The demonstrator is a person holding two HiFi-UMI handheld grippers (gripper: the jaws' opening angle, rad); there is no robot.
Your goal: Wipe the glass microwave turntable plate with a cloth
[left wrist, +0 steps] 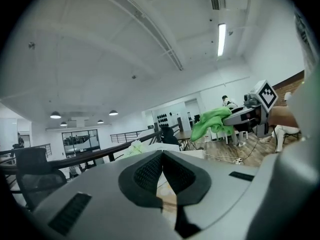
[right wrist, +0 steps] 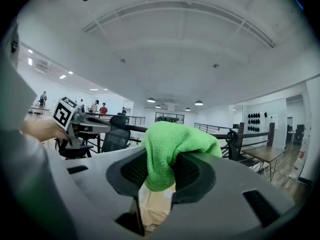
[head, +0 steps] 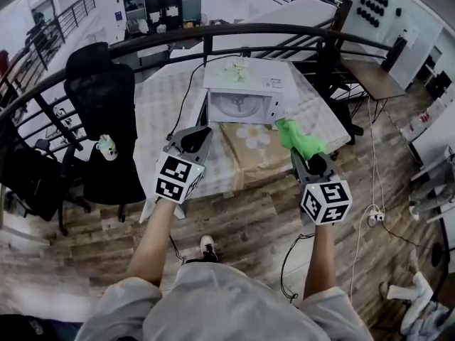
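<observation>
Two grippers are hanging side by side before the table with the pale patterned cover (head: 160, 112), both pointing toward the white box-shaped microwave oven (head: 249, 77) that is standing on it. The right gripper (head: 300, 153) is clenching a green microfibre cloth (head: 295, 137). In the right gripper view its jaws are pressing on the cloth from both sides, and a soft bunch is spilling over their top. The left gripper (head: 201, 133) is carrying nothing, and its jaws are meeting pad against pad in the left gripper view. The round glass turntable plate (head: 240, 106) is lying flat inside the oven and showing through its front; I cannot tell surely whether the door is open. In the head view the plate is sitting ahead of the cloth and a little to its left, almost midway between the two grippers. I am judging that the right gripper is the one to go in, travelling forward and leftward, level with the plate, which is round and is offering no long axis to follow
</observation>
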